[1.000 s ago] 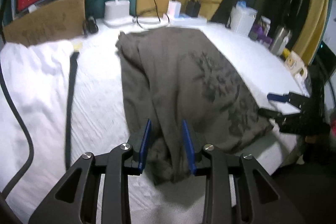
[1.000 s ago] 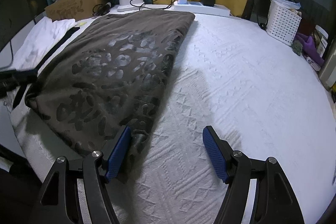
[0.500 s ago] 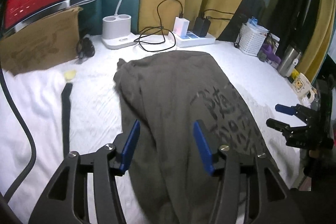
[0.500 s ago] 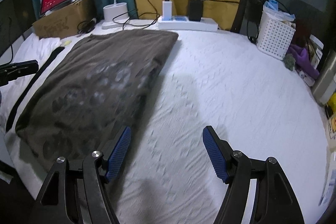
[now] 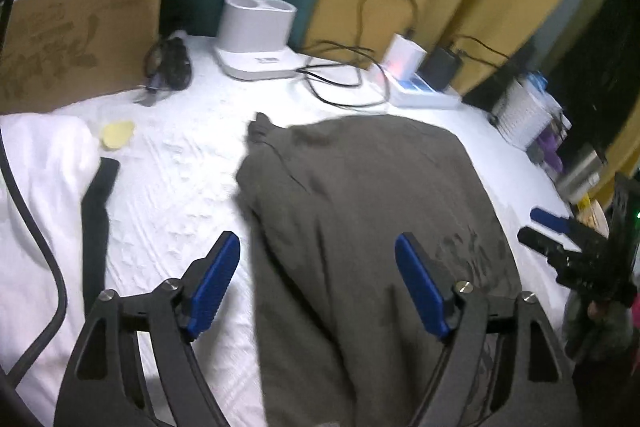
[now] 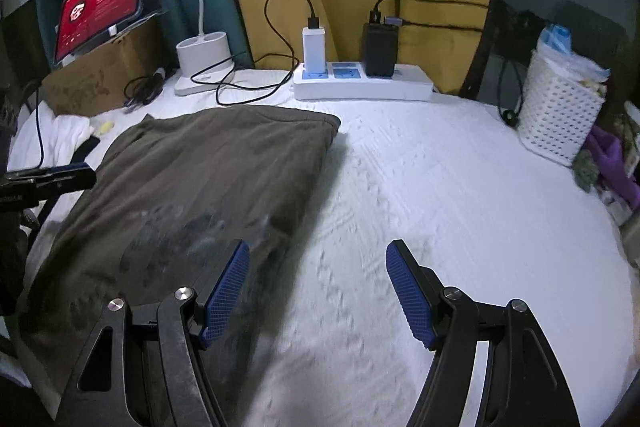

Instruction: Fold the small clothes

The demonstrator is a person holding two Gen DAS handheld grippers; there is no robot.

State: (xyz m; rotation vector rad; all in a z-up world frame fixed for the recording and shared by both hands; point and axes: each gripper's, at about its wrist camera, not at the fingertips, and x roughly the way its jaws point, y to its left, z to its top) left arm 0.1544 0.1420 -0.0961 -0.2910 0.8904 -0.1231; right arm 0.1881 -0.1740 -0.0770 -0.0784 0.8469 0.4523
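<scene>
A dark grey-brown garment (image 5: 360, 227) with a faint leopard print lies folded lengthwise on the white bedspread (image 5: 172, 179). It also shows in the right wrist view (image 6: 192, 195). My left gripper (image 5: 318, 287) is open and empty, above the garment's left edge near its front end. My right gripper (image 6: 318, 291) is open and empty, above the bedspread (image 6: 440, 195) by the garment's right edge. The right gripper also shows at the right of the left wrist view (image 5: 548, 235). The left gripper shows at the left of the right wrist view (image 6: 48, 179).
At the back stand a white lamp base (image 6: 202, 61), a power strip with chargers (image 6: 362, 81), cables, a cardboard box (image 5: 80, 27) and a red-screen tablet (image 6: 100, 5). A black strap (image 5: 96, 219) lies left of the garment. A white basket (image 6: 560, 107) stands at the right.
My left gripper let go of the garment's front end, opened wide and rose and moved forward. My right gripper drew up and away from the garment's corner, staying open.
</scene>
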